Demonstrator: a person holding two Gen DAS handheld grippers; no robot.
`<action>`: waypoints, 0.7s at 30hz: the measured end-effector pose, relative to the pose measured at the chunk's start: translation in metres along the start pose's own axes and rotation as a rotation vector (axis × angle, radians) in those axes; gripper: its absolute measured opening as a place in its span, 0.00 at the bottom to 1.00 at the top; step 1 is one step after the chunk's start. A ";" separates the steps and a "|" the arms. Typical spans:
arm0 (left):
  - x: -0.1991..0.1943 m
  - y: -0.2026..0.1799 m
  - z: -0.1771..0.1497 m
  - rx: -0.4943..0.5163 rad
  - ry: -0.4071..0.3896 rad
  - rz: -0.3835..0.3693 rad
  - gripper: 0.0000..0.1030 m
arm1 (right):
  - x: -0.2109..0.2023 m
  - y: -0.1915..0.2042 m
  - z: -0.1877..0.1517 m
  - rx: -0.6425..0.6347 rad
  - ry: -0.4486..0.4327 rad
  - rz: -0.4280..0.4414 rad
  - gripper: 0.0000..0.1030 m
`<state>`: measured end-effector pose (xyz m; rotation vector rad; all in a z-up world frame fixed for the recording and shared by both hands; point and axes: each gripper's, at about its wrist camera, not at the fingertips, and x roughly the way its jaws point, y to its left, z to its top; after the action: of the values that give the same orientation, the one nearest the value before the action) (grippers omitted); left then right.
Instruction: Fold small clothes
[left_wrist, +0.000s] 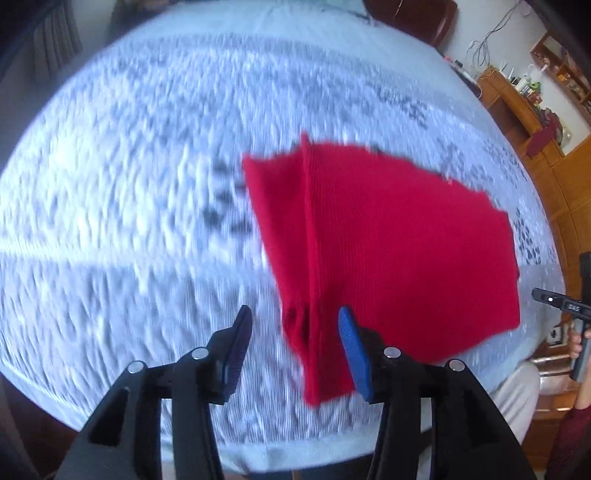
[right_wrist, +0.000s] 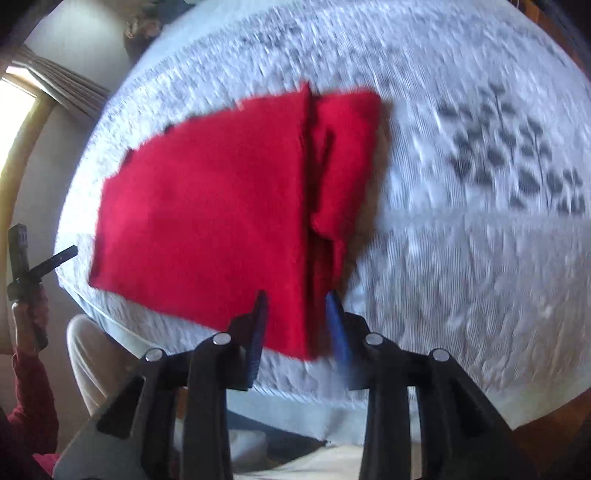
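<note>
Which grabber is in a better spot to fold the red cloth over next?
Probably the left gripper: its open jaws straddle the red cloth's narrow corner end. The right gripper, also open, sits over the raised fold ridge.

text: none legible | cloth (left_wrist: 388, 236): plain red, no label or print showing | counter (left_wrist: 147, 184) cover: dark leaf pattern beside cloth, no lettering | small device (left_wrist: 561, 301) right of cloth: marks too blurred to read
</note>
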<state>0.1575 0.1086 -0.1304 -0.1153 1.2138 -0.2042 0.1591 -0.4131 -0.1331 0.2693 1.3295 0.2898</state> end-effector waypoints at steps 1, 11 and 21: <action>0.005 -0.005 0.015 0.009 -0.009 0.011 0.49 | -0.002 0.005 0.014 -0.013 -0.014 -0.003 0.32; 0.110 -0.022 0.129 -0.026 0.057 0.085 0.49 | 0.065 -0.004 0.148 0.060 -0.002 -0.077 0.39; 0.126 -0.024 0.138 -0.032 0.029 0.061 0.06 | 0.095 -0.014 0.184 0.055 0.028 0.010 0.04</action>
<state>0.3265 0.0544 -0.1938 -0.1033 1.2478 -0.1340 0.3594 -0.3967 -0.1844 0.3191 1.3654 0.2660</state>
